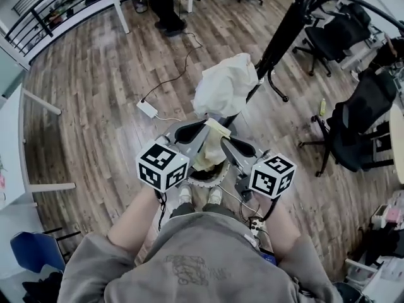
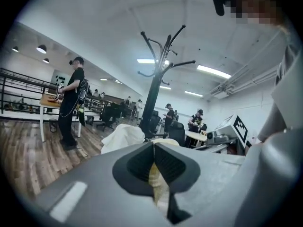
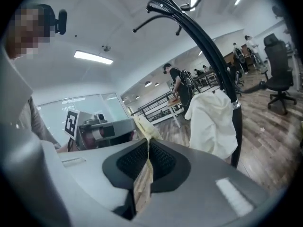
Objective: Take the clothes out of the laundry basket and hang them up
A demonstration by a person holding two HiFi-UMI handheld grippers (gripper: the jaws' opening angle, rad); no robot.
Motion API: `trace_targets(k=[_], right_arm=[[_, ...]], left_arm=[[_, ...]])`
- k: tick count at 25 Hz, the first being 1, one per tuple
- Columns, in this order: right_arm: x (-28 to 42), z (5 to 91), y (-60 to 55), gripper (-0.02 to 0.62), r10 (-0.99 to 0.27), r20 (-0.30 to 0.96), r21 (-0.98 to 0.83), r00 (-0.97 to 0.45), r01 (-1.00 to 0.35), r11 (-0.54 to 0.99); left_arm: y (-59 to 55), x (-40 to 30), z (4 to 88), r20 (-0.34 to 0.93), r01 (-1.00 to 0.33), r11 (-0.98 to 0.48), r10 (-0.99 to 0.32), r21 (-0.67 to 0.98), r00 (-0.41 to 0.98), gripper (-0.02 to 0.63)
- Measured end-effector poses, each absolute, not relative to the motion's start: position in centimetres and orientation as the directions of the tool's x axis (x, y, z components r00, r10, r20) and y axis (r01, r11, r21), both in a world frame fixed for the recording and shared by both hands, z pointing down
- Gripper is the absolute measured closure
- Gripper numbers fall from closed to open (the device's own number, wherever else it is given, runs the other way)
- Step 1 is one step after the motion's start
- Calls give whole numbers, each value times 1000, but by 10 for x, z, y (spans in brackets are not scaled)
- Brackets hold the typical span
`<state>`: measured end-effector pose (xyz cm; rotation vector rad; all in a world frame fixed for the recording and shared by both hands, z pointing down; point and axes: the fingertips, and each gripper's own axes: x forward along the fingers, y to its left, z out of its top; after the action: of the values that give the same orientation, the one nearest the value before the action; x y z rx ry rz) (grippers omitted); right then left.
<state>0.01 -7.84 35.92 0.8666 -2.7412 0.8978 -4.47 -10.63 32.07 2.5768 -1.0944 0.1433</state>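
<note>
A pale yellow garment (image 1: 211,145) hangs between both grippers above the round laundry basket (image 1: 205,177) at my feet. My left gripper (image 1: 203,129) is shut on the cloth (image 2: 156,176), which shows pinched between its jaws. My right gripper (image 1: 222,141) is shut on the same cloth (image 3: 143,183), a corner of it sticking up past the jaws. A cream garment (image 1: 226,84) is draped on the black coat stand (image 1: 287,27) just beyond the grippers; the stand's hooks (image 2: 163,44) rise above in both gripper views.
Black office chairs (image 1: 363,122) stand to the right. A white power brick (image 1: 147,108) and cable lie on the wood floor to the left. A white table leg (image 1: 41,103) and a blue chair (image 1: 35,251) are at the left. People stand further back.
</note>
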Motion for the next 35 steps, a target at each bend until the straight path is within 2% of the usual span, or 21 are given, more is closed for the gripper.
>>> trace_targets(k=[10,15,20,24,30,35], right_arm=[[33,269,-69,541,-574,108,-454,-812,-554,698],[56,265,-73,561,-628,90,-463,-773,-591,661],[67,277,-70,553,-623,115,-455,-774,-598,660],[71,308,-67,468,-620,171,-449,-766,-621,643],[75,379,-65,293,-588,316,-408,-744,-666,624],[80,427,-75,192,-597,393,-367,-699,-715,595]], left_arm=[[-92,4,202,42,-603,-777,-606,181,794,601],[-97,20,194,41,-582,-793,-585,180,810,601],[-95,29,194,47,-572,-795,-576,201,816,601],[-95,34,174,23,-561,-808,-567,181,823,601],[-99,46,136,-34,-536,-834,-544,135,838,601],[-97,48,112,-69,-517,-848,-526,113,848,601]])
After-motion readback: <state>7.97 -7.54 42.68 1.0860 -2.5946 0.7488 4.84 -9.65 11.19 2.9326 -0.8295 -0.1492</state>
